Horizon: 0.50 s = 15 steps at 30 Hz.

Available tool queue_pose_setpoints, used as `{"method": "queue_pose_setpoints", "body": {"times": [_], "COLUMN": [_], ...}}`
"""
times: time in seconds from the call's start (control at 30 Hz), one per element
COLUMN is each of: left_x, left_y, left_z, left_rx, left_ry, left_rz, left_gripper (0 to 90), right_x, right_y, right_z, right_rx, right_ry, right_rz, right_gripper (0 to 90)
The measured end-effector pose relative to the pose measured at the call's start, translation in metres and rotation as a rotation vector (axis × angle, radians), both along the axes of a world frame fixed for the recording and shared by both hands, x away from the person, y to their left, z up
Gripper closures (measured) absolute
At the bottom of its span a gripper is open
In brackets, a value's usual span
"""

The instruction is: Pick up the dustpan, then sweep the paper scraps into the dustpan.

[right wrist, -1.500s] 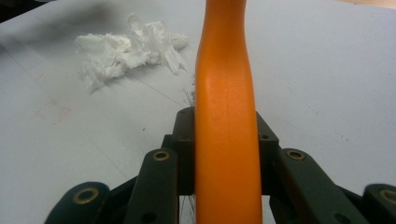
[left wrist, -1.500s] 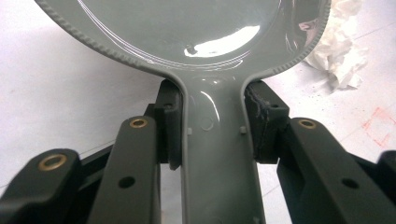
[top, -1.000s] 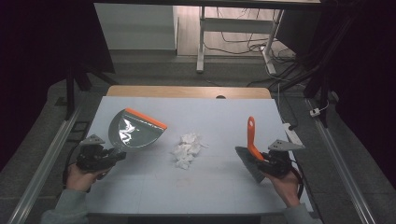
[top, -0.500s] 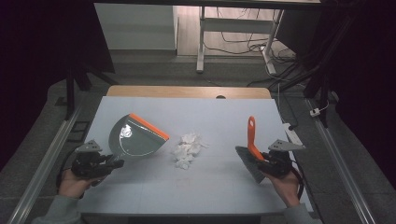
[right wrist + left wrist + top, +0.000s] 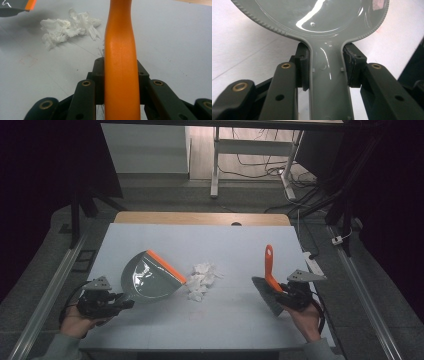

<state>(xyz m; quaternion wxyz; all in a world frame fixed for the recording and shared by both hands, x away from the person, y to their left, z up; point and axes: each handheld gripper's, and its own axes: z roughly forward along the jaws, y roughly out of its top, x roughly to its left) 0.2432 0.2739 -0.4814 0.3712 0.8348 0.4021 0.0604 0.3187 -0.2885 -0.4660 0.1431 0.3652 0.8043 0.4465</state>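
Desk (image 5: 150, 245): white top; task things lie across its near half.
Dustpan (image 5: 150, 279): grey, orange lip; sits at about 8 o'clock on the desk, lip facing the paper at its 3 o'clock.
Change: since a second ago the dustpan has swung, its lip now lying closer to the pile; the brush has kept its place. I judge the pan is being set up to receive the sweep.
Brush (image 5: 269, 282): orange handle upright, bristles on the desk, at about 4 o'clock.
Shredded paper (image 5: 202, 280): loose white heap near centre, between pan and brush.
Left hand-held gripper (image 5: 117, 302): clamped on the dustpan handle (image 5: 329, 82); the left gripper view shows both pads pressing its sides.
Right hand-held gripper (image 5: 280, 292): clamped on the brush handle (image 5: 121, 75); the right gripper view shows the heap (image 5: 67, 26) ahead at 11 o'clock.
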Motion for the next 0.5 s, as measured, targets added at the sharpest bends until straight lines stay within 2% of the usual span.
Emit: {"method": "queue_pose_setpoints", "body": {"times": [0.5], "left_x": [-0.0066], "left_y": [-0.0073], "left_z": [-0.0082], "left_rx": [0.034], "left_ry": [0.028], "left_rz": [-0.096], "left_gripper": [61.5], "right_x": [0.0001], "right_y": [0.0006], "right_z": [-0.0005], "right_rx": [-0.003], "right_ry": [0.001], "right_rz": [0.002], "right_gripper": [70.4]}}
